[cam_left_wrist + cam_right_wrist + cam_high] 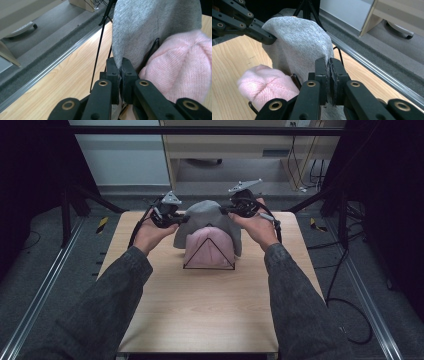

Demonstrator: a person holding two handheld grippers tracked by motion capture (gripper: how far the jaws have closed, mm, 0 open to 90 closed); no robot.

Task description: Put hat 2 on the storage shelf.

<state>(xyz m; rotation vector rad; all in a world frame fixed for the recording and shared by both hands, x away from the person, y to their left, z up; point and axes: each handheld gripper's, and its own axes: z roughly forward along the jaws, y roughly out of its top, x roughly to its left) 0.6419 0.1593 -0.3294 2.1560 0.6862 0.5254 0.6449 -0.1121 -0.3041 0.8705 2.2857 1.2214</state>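
Left tongs [119, 68] & right tongs [329, 66] each clamped on an edge of the grey knit hat [207, 215], one per side, holding it spread over the pink knit hat [210, 247]. Pink hat sits on a black wire stand [209, 255], mid-counter [200, 310], directly under the grey hat & partly covered by it. Behind the grey hat, past the counter edge: metal rail [382, 72], grey floor, pale wooden cabinet [225, 145] w/ cables [310, 170].

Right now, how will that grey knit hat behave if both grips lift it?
The grey knit hat is probably floppy: it drapes between the left hand-held gripper and right hand-held gripper. Likely light. It could snag the black wire stand holding the pink knit hat.
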